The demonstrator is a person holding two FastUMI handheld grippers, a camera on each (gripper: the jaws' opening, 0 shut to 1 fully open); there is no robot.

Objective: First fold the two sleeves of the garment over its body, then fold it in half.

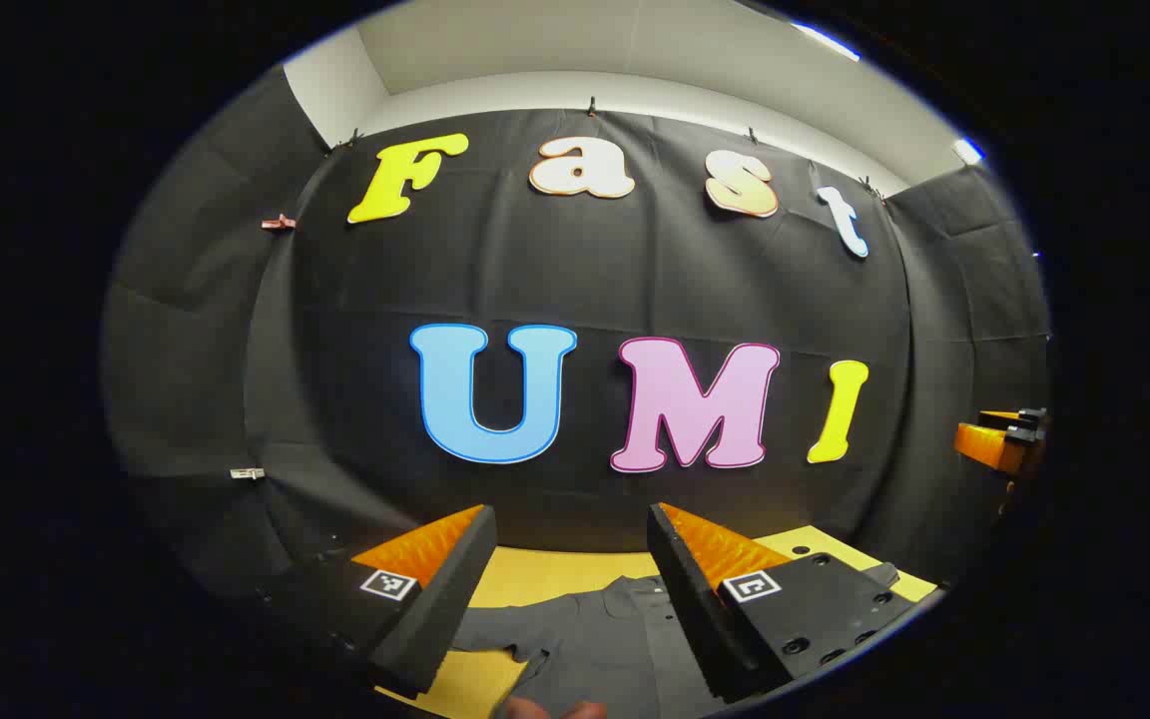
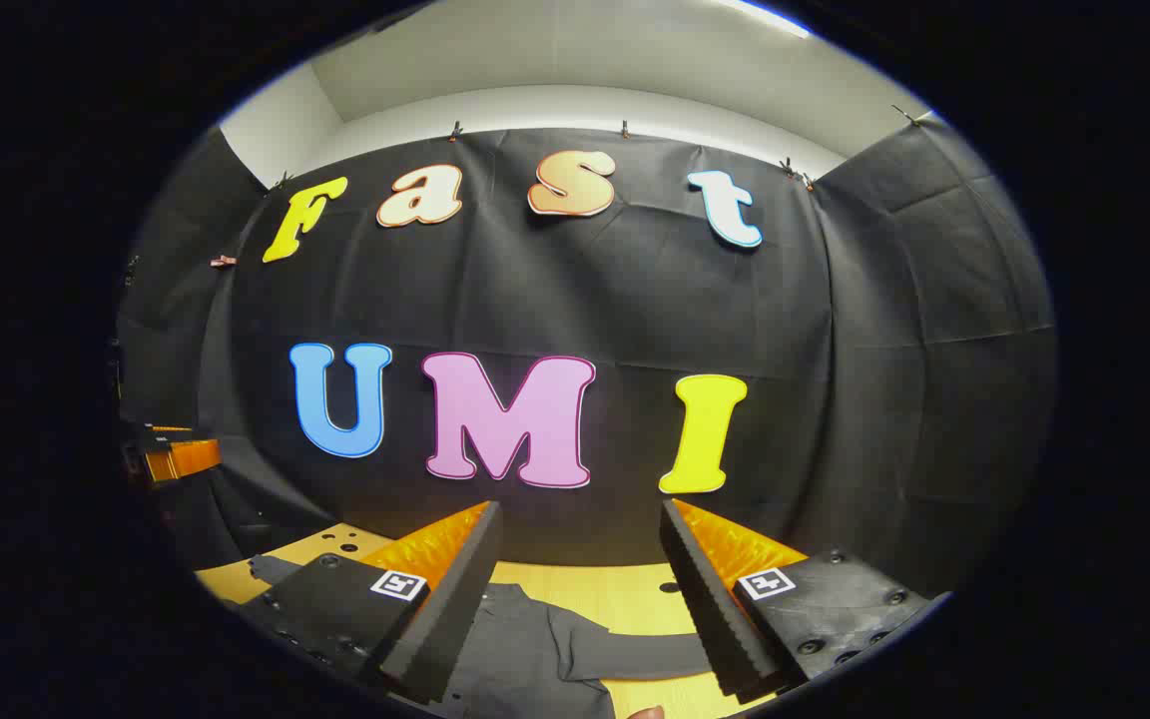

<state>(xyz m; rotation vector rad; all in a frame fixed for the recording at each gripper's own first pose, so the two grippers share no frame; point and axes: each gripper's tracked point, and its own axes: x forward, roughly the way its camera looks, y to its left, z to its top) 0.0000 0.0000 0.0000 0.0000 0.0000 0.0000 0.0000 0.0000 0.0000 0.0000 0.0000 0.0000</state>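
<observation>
Garment (image 1: pixel 585 639), dark grey, lies flat on yellow surface (image 1: pixel 545 574) below both grippers, in front of black cloth wall (image 1: pixel 585 280). Left gripper (image 1: pixel 567 559) fingers wide apart, hold nothing, partly hide garment. Right gripper (image 2: pixel 580 559) fingers also wide apart, hold nothing. Right gripper view: one sleeve (image 2: pixel 635 654) spread sideways. Left gripper view: right gripper at far right edge.

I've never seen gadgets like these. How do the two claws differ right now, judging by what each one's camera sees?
The left claw hangs over the dark garment's collar and buttoned front; the right claw hangs over a sleeve stretching sideways across the yellow table. More bare tabletop lies between the right claw's fingers than between the left's. Both are open, hold nothing, sit above the garment, and face the booth's black wall.
</observation>
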